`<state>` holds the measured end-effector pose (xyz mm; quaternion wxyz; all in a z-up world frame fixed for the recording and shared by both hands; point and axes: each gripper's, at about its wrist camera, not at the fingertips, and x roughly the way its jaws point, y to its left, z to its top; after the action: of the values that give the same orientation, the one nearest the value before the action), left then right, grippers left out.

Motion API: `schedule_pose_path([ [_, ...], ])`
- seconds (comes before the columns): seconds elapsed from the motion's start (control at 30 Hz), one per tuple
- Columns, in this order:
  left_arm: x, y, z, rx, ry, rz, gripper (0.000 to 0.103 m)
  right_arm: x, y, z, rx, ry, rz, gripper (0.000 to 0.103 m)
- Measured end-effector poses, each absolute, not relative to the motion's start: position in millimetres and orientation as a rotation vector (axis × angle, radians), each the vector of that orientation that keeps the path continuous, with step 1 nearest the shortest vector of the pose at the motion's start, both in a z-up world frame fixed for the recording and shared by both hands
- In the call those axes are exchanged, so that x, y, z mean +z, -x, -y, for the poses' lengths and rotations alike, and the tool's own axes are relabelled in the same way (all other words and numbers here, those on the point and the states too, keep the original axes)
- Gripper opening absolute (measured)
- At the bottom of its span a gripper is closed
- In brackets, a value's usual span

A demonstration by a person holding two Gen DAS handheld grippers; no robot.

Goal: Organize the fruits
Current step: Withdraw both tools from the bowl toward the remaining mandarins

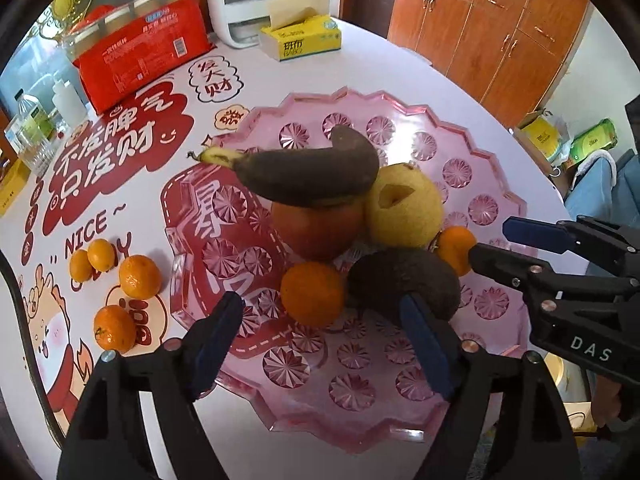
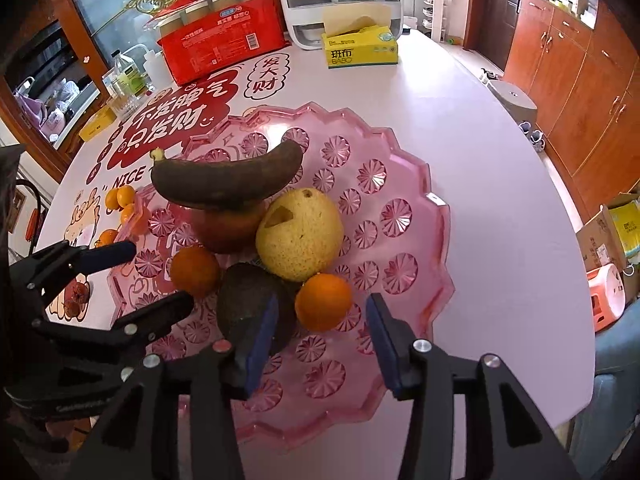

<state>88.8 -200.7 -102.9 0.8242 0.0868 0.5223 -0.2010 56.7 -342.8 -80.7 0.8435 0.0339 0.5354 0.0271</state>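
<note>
Left wrist view: the left gripper (image 1: 320, 334) hangs over the near part of a pink scalloped plastic tray (image 1: 500, 184) on a white table (image 1: 400, 64) printed with red slogans. Its jaws stand wide apart with nothing pressed between the blue pads; a mandarin (image 1: 312, 294) lies in the gap just ahead of them, untouched, and the right-hand pad overlaps the near edge of a dark avocado (image 1: 404, 280). Behind these sit a red apple (image 1: 316, 228) and a yellow pear (image 1: 404, 210) side by side, touching, with a blackened banana (image 1: 308, 174) lying across the top of the apple and leaning on the pear. A second mandarin (image 1: 456, 246) shows behind the avocado, close to the tips of the right gripper (image 1: 496, 248), which enters from the right edge. Off the tray to the left, four small mandarins (image 1: 116, 280) lie loose on the table. At the far end stand a red package (image 1: 148, 48) and a yellow tissue box (image 1: 300, 36)

Right wrist view: the right gripper (image 2: 320, 344) is partly open and grips nothing. The second mandarin (image 2: 324, 300) sits between and just ahead of its pads, clear of both; the left pad lies against the avocado (image 2: 248, 308). The left gripper (image 2: 160, 276) reaches in from the left, jaws spread, beside the first mandarin (image 2: 196, 270)
</note>
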Motion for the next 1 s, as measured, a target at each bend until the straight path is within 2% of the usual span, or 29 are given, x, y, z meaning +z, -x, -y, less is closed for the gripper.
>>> schedule_pose_path([
  [0.57, -91, -77, 180, -0.422, -0.19, -1.081, 0.081, -66, -46, 323, 0.04, -0.054, -1.097, 0.047],
  [1.0, -59, -66, 103, -0.369, -0.15, -1.031, 0.081, -33, -39, 266, 0.06, -0.023, -1.022, 0.047],
])
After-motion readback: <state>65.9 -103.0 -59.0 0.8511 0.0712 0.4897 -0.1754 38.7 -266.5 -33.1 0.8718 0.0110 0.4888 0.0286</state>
